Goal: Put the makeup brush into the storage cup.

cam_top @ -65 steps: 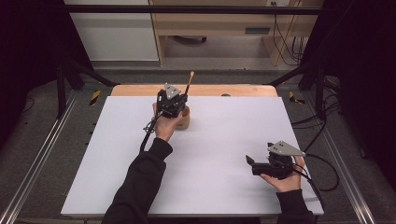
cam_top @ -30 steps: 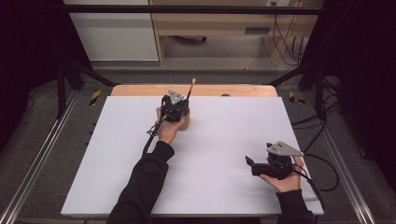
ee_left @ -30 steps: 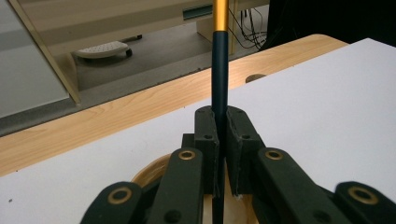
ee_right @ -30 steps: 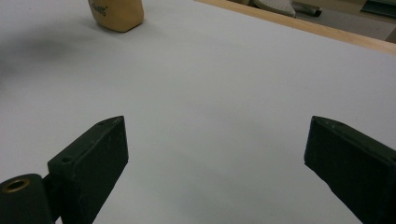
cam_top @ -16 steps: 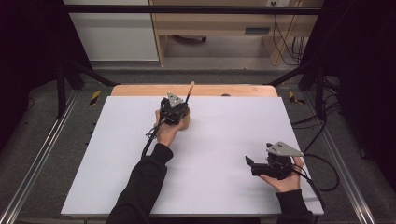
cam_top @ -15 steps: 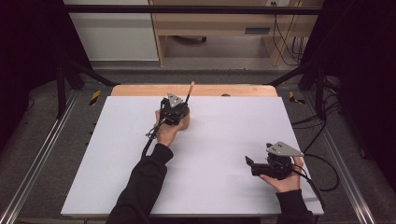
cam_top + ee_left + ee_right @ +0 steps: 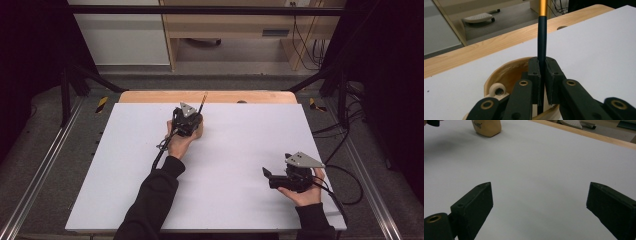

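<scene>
Wooden cup (image 7: pixel 506 75) at the table's far edge has the black brush handle (image 7: pixel 542 37) standing in it, clamped by the left gripper (image 7: pixel 542 75), so release seems left, while the right gripper (image 7: pixel 537 207) waits open near right.

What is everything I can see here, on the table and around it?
Wooden holder: one, light tan, far middle of the table, beside the left hand.
Brush: one, black handle with gold band, standing upright in the holder.
White sheet: one, covering most of the table.
Wooden table: one, light wood, its edge showing at the far side.
Left hand-held gripper: one, black, shut on the brush handle.
Right hand-held gripper: one, black, open, near right of the sheet.
</scene>
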The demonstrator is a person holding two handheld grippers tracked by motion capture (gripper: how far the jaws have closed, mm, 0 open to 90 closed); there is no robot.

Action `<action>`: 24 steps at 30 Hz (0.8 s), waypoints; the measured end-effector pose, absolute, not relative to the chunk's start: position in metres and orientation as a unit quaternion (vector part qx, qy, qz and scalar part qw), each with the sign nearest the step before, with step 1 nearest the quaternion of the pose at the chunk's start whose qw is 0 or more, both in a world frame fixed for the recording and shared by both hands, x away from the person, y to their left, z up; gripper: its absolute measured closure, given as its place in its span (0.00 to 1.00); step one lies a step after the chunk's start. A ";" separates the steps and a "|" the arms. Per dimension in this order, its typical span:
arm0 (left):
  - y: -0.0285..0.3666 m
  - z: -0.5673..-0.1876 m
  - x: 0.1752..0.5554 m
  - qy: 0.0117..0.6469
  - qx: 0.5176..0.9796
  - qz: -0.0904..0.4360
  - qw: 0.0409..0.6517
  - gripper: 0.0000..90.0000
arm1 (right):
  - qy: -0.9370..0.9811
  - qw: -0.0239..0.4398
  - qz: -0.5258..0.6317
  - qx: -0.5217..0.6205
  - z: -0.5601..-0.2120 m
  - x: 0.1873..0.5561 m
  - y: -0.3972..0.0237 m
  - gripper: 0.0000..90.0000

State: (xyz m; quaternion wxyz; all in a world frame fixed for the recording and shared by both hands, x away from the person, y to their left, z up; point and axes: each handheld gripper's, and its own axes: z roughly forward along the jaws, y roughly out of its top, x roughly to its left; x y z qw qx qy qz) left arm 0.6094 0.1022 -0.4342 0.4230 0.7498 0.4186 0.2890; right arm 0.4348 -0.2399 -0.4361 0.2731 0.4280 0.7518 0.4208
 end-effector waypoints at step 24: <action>0.122 -0.410 0.566 0.398 0.752 0.263 0.454 0.68 | 0.740 0.275 0.436 0.431 -0.431 0.432 -0.243 0.07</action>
